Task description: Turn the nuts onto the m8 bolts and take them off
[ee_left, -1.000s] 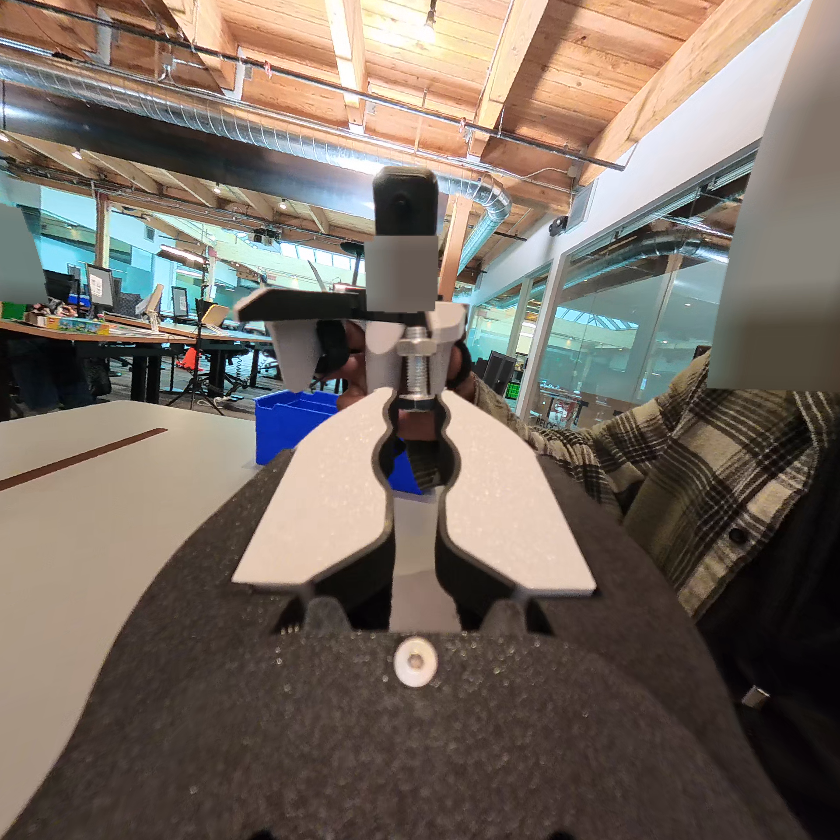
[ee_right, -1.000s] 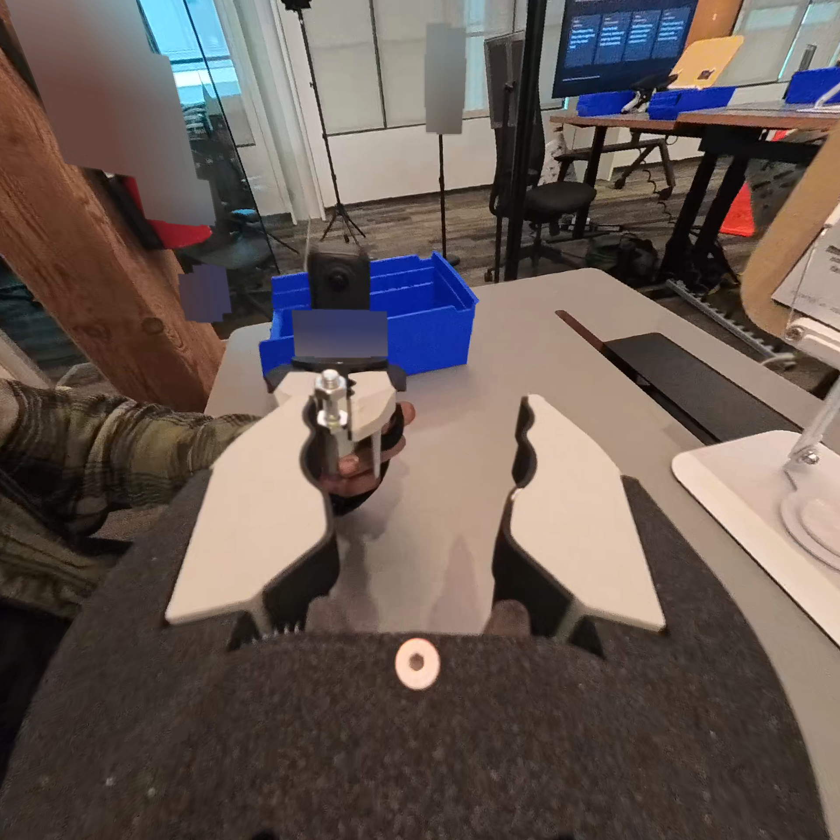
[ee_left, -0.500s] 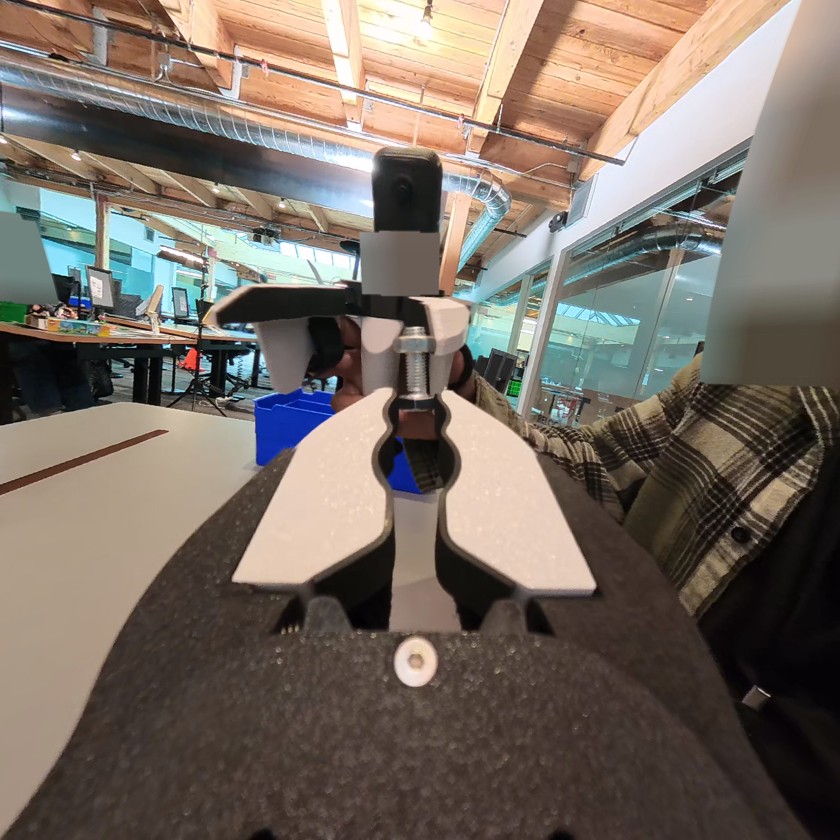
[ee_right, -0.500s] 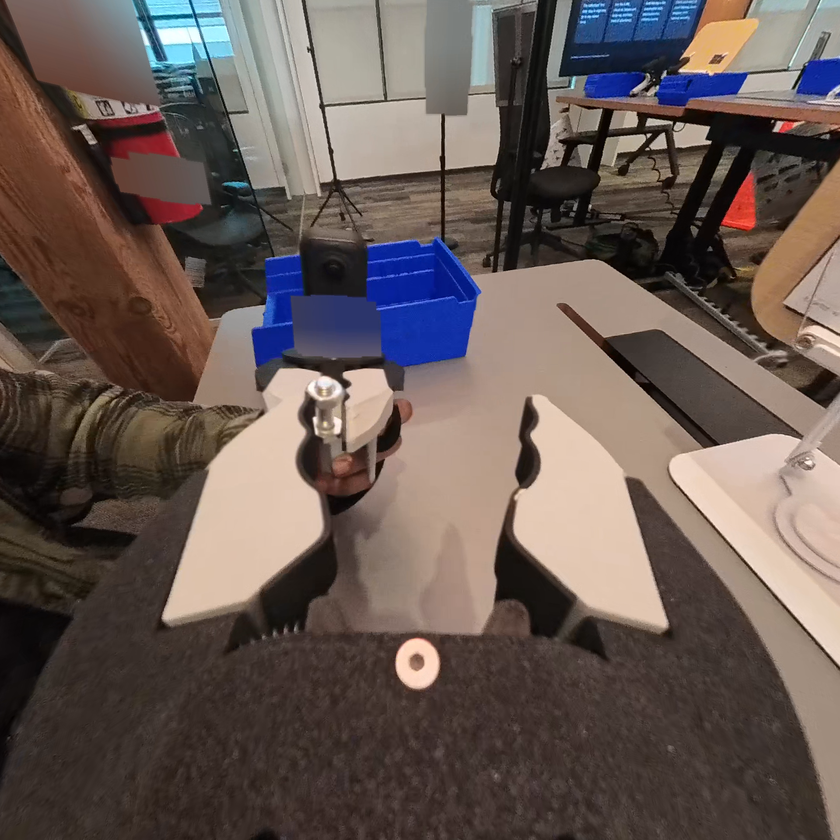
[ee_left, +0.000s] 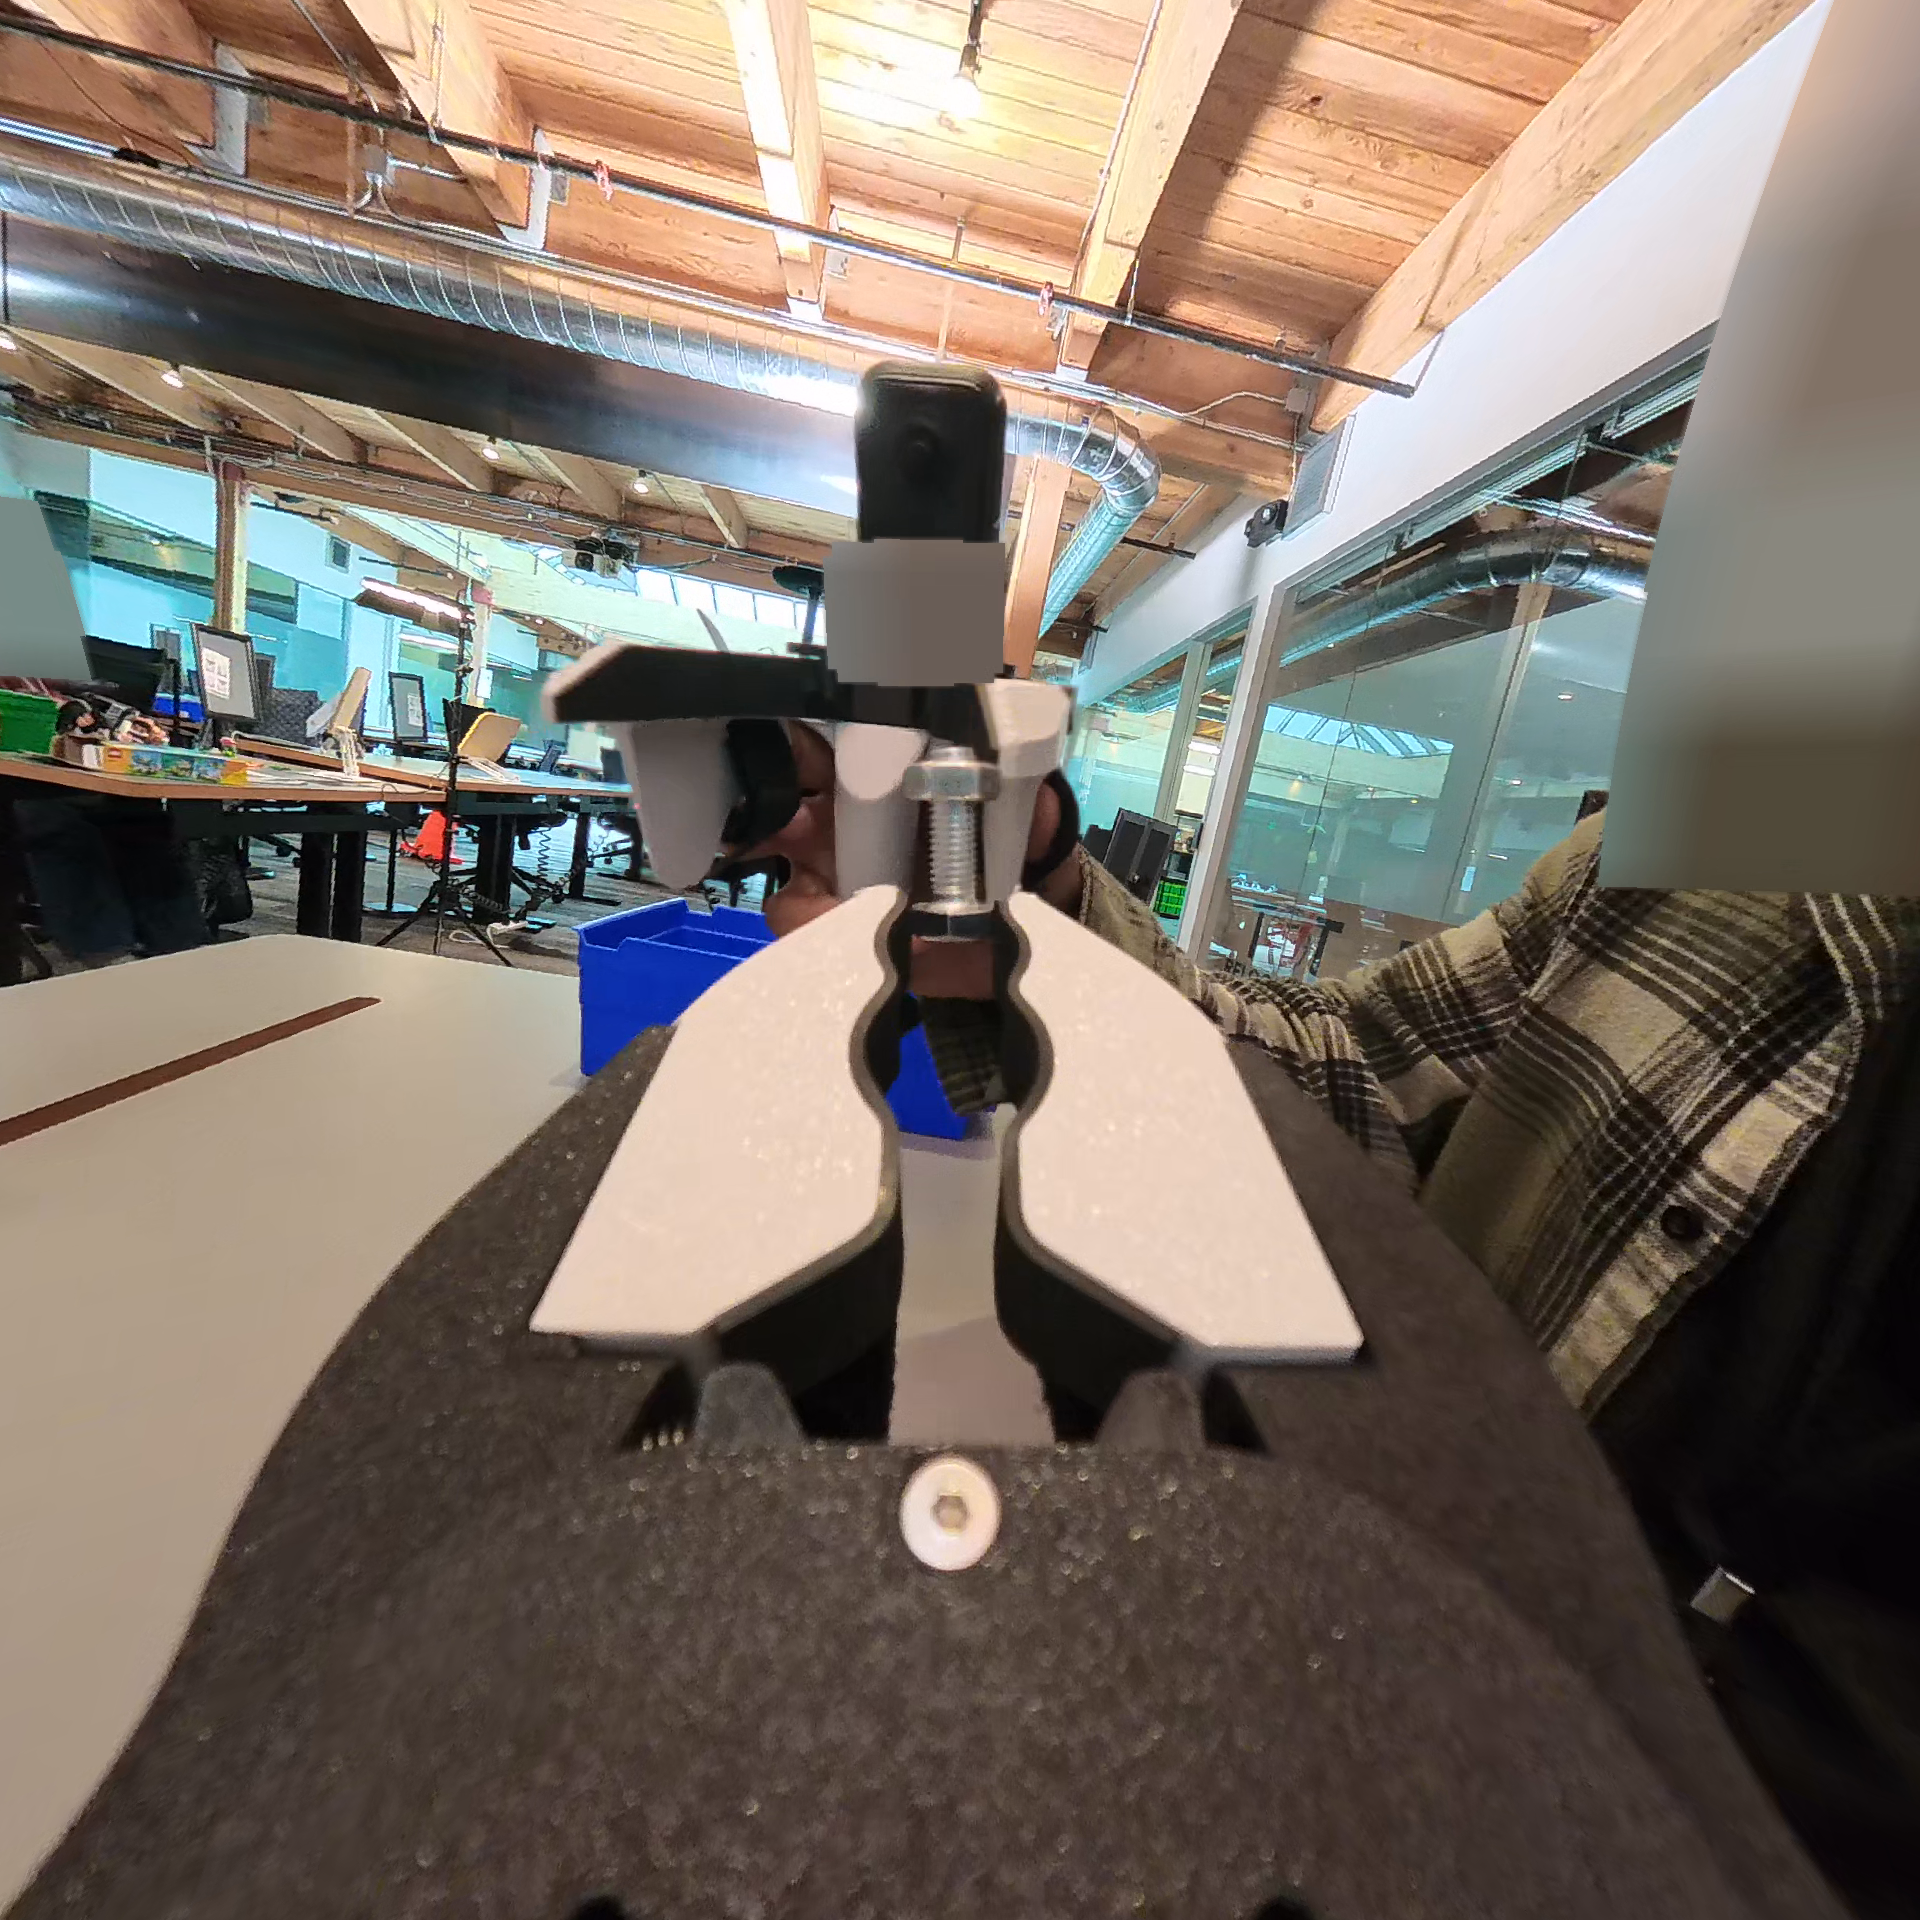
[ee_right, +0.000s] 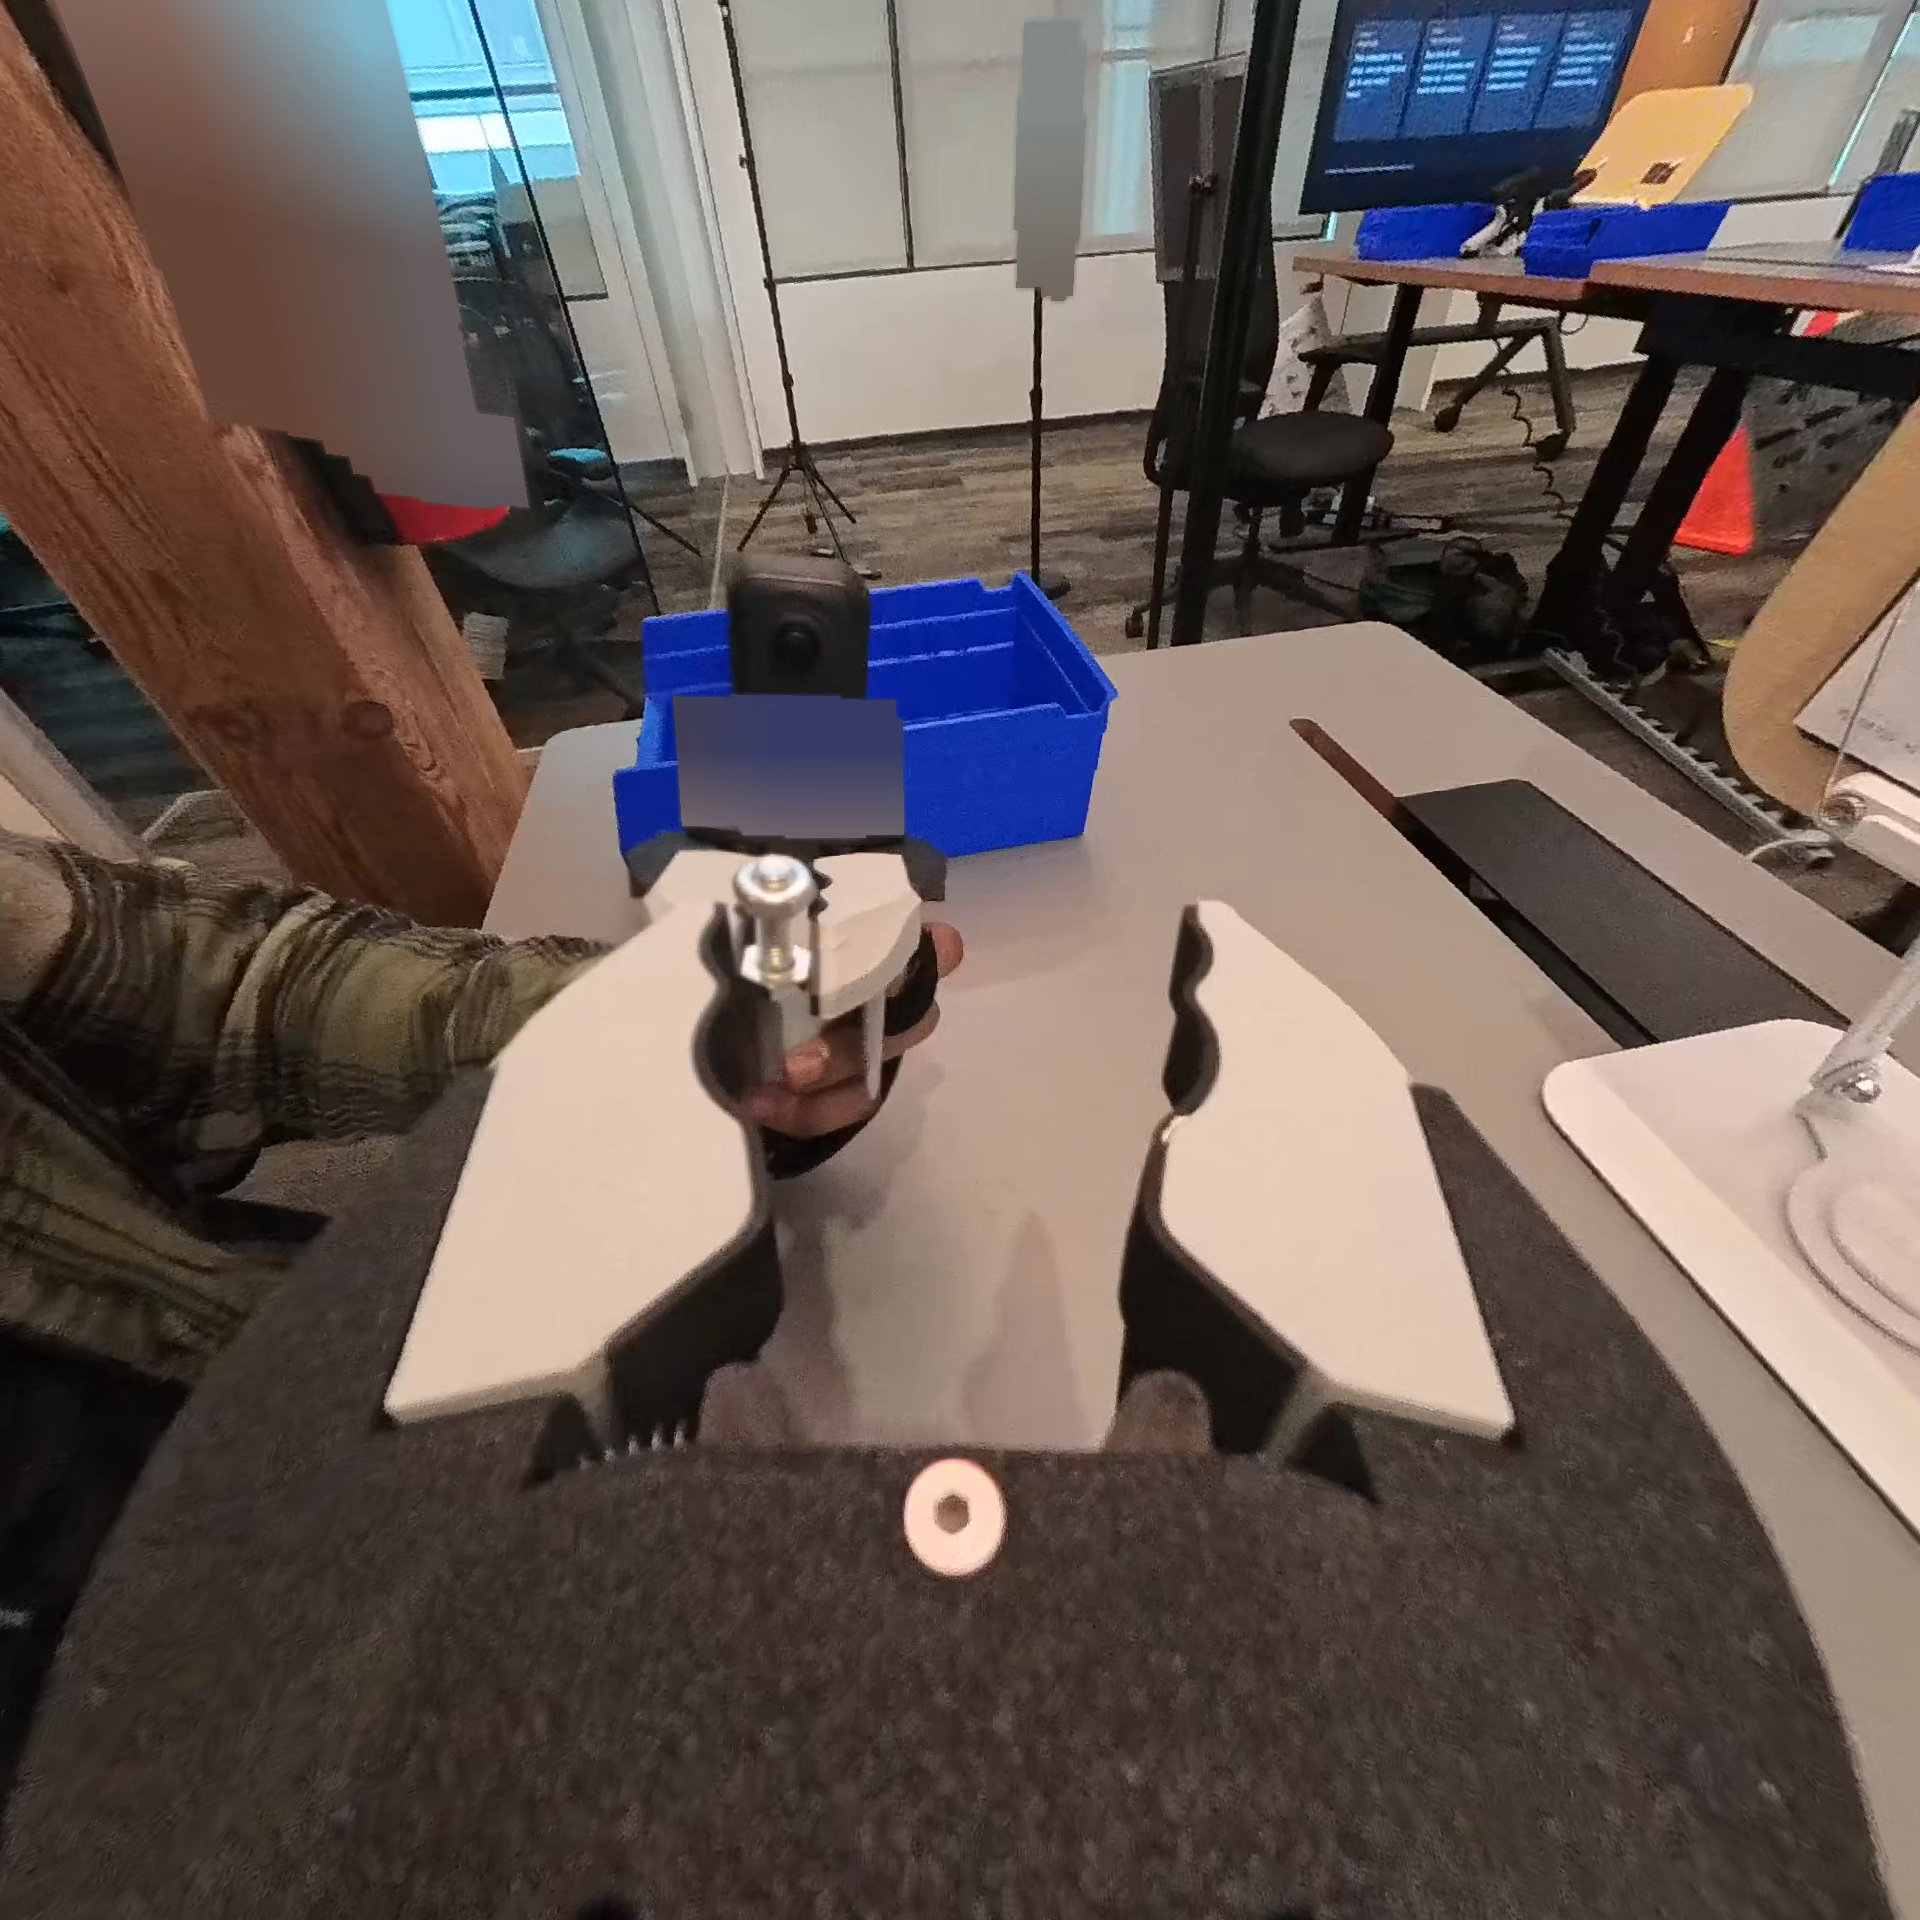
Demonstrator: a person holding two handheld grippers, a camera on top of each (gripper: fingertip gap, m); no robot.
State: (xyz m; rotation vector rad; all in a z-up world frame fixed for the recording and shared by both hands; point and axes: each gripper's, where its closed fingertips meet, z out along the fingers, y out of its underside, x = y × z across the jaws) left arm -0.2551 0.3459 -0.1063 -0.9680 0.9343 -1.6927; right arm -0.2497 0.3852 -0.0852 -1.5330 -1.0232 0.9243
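My left gripper (ee_left: 951, 914) is shut on the hex head of a silver bolt (ee_left: 953, 852) and holds it above the table, threaded shaft pointing up and away. A silver nut (ee_left: 951, 779) sits on the far end of the shaft. My right gripper (ee_right: 956, 920) is wide open and faces the left one. Its left finger (ee_right: 623, 1091) lies right beside the bolt (ee_right: 774, 935) and nut (ee_right: 774, 888), with the other finger far off. In the left wrist view the right gripper (ee_left: 821, 800) shows just behind the bolt.
A blue bin (ee_right: 987, 748) stands on the grey table (ee_right: 1299, 883) behind the grippers. A black mat (ee_right: 1579, 883) and a white stand base (ee_right: 1714, 1143) lie at the right. A wooden post (ee_right: 208, 623) rises at the left. A plaid sleeve (ee_left: 1558, 1091) is close by. The gap from one gripper's tips to the other's is roughly 5 cm.
Little has changed. The left gripper keeps the bolt head in its grasp. The right gripper stays open beside the nut and has shifted slightly, its jaws a touch narrower.
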